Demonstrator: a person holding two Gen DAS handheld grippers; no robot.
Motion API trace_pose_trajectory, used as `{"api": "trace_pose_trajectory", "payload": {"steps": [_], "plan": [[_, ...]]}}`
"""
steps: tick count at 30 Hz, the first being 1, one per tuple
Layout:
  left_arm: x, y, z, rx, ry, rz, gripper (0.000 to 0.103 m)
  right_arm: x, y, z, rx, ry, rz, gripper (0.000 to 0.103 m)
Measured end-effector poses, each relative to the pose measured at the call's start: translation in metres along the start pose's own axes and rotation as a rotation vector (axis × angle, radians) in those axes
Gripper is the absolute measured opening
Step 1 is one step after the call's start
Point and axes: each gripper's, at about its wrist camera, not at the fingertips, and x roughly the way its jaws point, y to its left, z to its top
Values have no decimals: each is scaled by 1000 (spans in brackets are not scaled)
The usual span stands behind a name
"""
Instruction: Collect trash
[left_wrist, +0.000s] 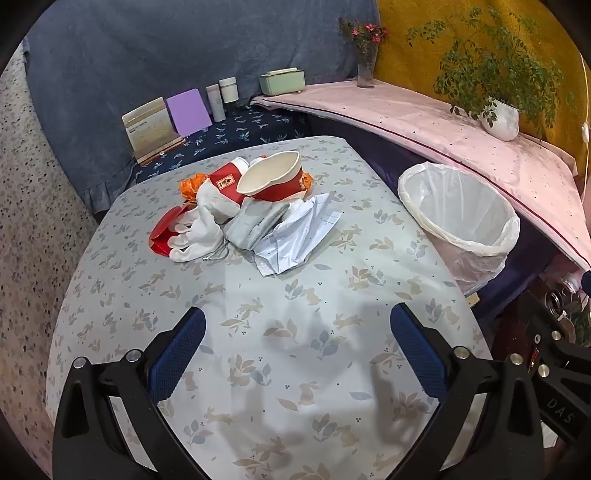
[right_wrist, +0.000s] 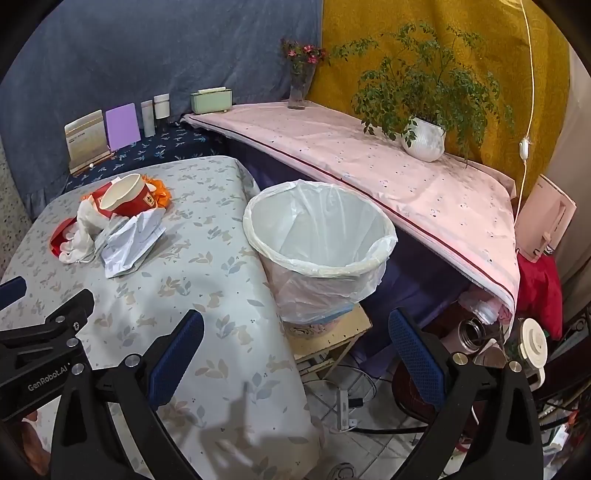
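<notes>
Here trash pile (left_wrist: 240, 210) lies beyond left tool (left_wrist: 297, 354).

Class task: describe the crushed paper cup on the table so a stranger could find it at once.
Start at the floral-print tablecloth, then the trash heap near its far edge. On top lies a dented red-and-white paper cup, open mouth showing. Unlike the white glove and crumpled white paper beside it, it is red-banded and hollow.

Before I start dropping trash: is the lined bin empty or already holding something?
Empty, as far as visible: the bin stands upright beside the table, and only bare white liner shows inside; its very bottom is hidden.
</notes>
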Motion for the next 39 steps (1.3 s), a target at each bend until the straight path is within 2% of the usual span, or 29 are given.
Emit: {"api": "trace_pose_trajectory", "payload": {"steps": [9, 39], "plan": [[5, 9, 0, -6, 11, -11, 95, 1, 0, 2, -2, -2, 0, 96], [7, 3, 0, -3, 2, 24, 93, 6, -4, 1, 5, 3, 1, 96]]}}
